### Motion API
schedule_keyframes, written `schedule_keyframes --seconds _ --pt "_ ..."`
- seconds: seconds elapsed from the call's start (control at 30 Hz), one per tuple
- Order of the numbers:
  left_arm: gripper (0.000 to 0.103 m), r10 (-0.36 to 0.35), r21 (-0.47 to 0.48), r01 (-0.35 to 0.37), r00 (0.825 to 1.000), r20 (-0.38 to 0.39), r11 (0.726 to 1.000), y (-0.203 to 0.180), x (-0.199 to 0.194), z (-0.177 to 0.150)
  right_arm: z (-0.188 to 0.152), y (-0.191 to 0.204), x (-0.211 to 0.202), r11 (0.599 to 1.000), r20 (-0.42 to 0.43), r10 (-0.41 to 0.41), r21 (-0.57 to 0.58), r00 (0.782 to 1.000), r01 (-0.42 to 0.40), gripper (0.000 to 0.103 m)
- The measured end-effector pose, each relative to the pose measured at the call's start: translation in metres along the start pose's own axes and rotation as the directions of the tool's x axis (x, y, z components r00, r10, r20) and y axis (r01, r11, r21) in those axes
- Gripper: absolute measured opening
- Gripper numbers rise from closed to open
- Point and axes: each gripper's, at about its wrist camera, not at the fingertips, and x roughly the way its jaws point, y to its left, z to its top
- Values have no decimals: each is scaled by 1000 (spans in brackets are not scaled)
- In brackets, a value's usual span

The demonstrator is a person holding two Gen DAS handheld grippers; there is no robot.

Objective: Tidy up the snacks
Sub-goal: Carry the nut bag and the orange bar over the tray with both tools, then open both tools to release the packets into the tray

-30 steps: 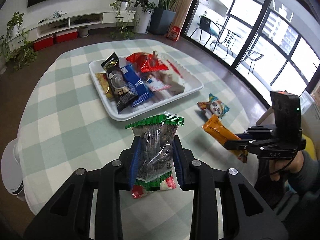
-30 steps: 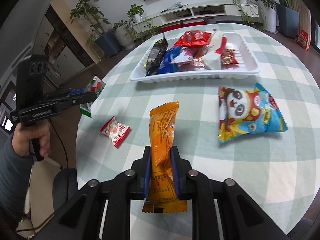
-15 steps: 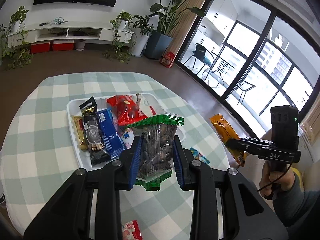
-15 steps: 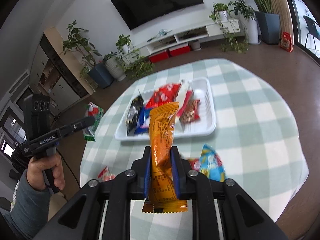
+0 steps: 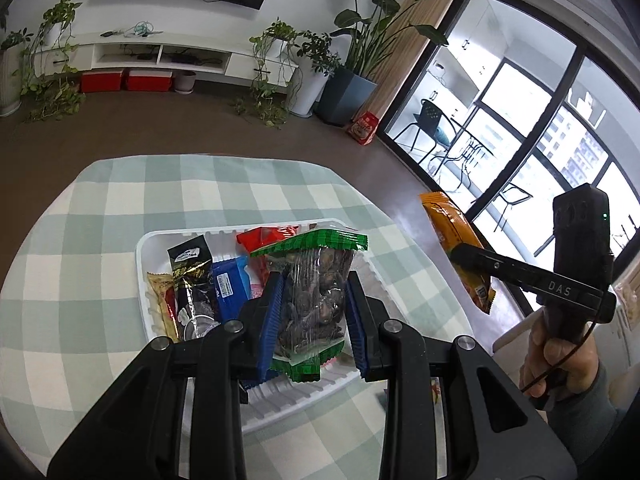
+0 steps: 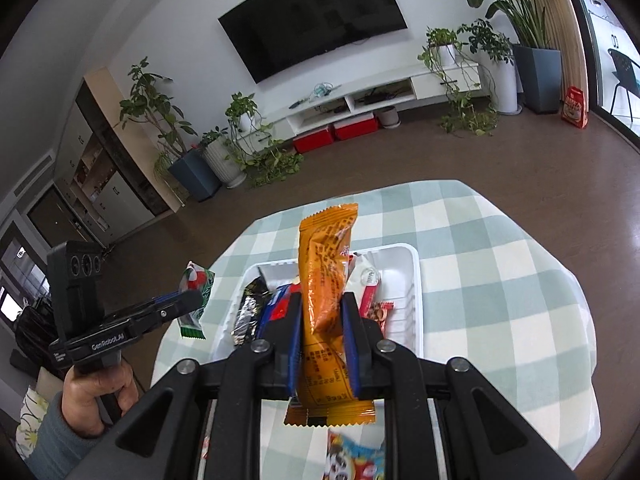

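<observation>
My left gripper (image 5: 314, 312) is shut on a clear bag of dark nuts with green ends (image 5: 312, 284) and holds it in the air above the white tray (image 5: 140, 264). The tray holds several snack packs, among them a black-and-gold one (image 5: 191, 276) and a blue one (image 5: 228, 288). My right gripper (image 6: 322, 336) is shut on a long orange snack pack (image 6: 324, 280), held up over the near part of the tray (image 6: 412, 280). The orange pack also shows in the left wrist view (image 5: 456, 240), and the green-ended bag in the right wrist view (image 6: 196, 300).
The tray sits on a round table with a green-and-white checked cloth (image 5: 100, 208). A panda-print snack bag (image 6: 352, 460) lies on the cloth just below my right gripper. Beyond the table are brown floor, potted plants, a TV shelf and large windows.
Both grippers have risen well above the table with their packs and moved toward the tray. The orange pack was lifted off the cloth; the table now looks farther below.
</observation>
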Motion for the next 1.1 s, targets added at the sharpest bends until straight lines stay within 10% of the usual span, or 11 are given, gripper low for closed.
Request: schedule_keyframes --seconds 1.1 --pt "38 106 -5 -107 988 -111 994 37 104 -18 -31 -59 113 988 -199 -94 106 975 117 24"
